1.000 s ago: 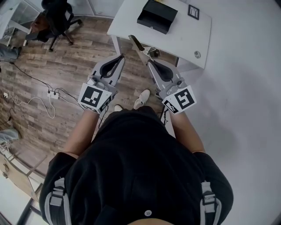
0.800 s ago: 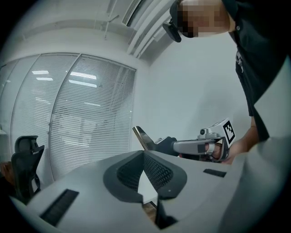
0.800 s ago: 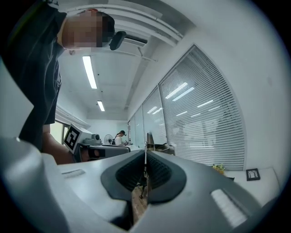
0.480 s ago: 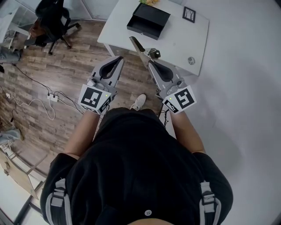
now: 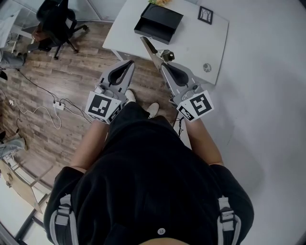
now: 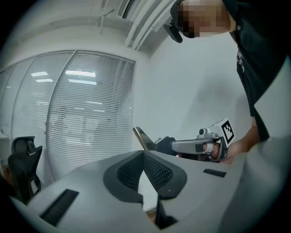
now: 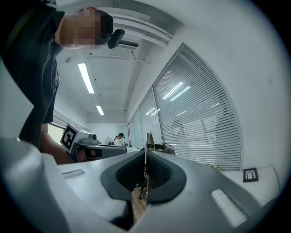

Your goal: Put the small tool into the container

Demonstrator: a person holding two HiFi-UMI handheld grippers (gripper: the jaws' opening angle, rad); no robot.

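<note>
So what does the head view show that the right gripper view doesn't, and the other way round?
Only the head view: the black container, the chair and the wooden floor. Only the right gripper view: blinds, ceiling lights and a far-off person. Both: the tool clamped in the right gripper, the left gripper and the small frame.

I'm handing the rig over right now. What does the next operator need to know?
Left gripper: shut, empty, held short of the table.
Right gripper: shut on the tool, blade pointing toward the table.
Container: open, on the table ahead.
Done: tool is in hand.
Left: carry it over the container and release it inside.
</note>
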